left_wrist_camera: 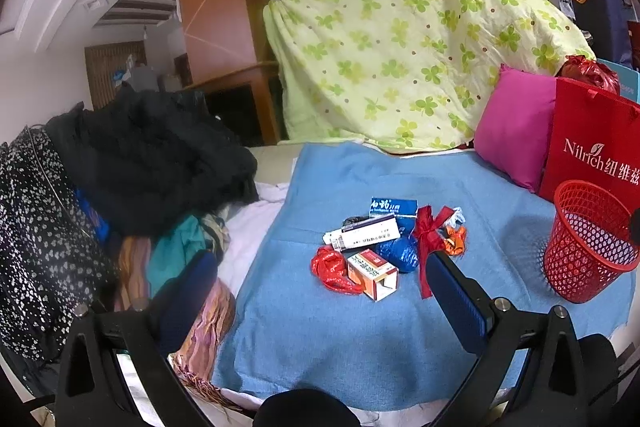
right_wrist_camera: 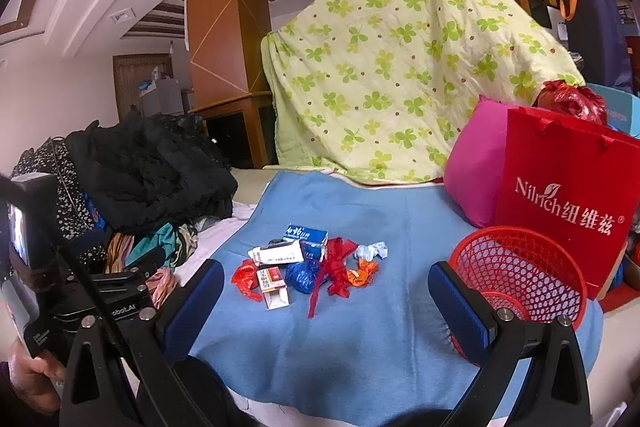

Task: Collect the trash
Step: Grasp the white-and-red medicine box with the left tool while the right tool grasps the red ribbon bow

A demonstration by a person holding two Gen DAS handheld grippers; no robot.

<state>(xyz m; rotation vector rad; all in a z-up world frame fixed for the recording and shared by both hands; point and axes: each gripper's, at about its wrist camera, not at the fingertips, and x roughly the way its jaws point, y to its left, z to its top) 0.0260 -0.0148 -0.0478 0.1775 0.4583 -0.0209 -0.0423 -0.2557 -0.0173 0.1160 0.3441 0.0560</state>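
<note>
A pile of trash lies on a blue cloth [left_wrist_camera: 360, 327]: an orange-white carton [left_wrist_camera: 372, 273], a red wrapper [left_wrist_camera: 332, 269], a blue foil wrapper [left_wrist_camera: 398, 253], a red ribbon [left_wrist_camera: 430, 235], a white box [left_wrist_camera: 368, 233], a blue box [left_wrist_camera: 394, 207] and an orange wrapper [left_wrist_camera: 456, 239]. The same pile shows in the right wrist view, with the carton [right_wrist_camera: 274, 285] and ribbon [right_wrist_camera: 338, 267]. A red mesh basket [left_wrist_camera: 588, 243] [right_wrist_camera: 520, 267] stands empty to the right. My left gripper [left_wrist_camera: 320, 291] is open and empty, short of the pile. My right gripper [right_wrist_camera: 326, 291] is open and empty.
A heap of dark clothes [left_wrist_camera: 152, 155] fills the left. A green clover quilt [left_wrist_camera: 400, 39] hangs behind. A pink pillow [left_wrist_camera: 516, 131] and a red paper bag [left_wrist_camera: 596, 151] stand at the right, behind the basket. The left gripper's body [right_wrist_camera: 80, 291] shows at the right view's left edge.
</note>
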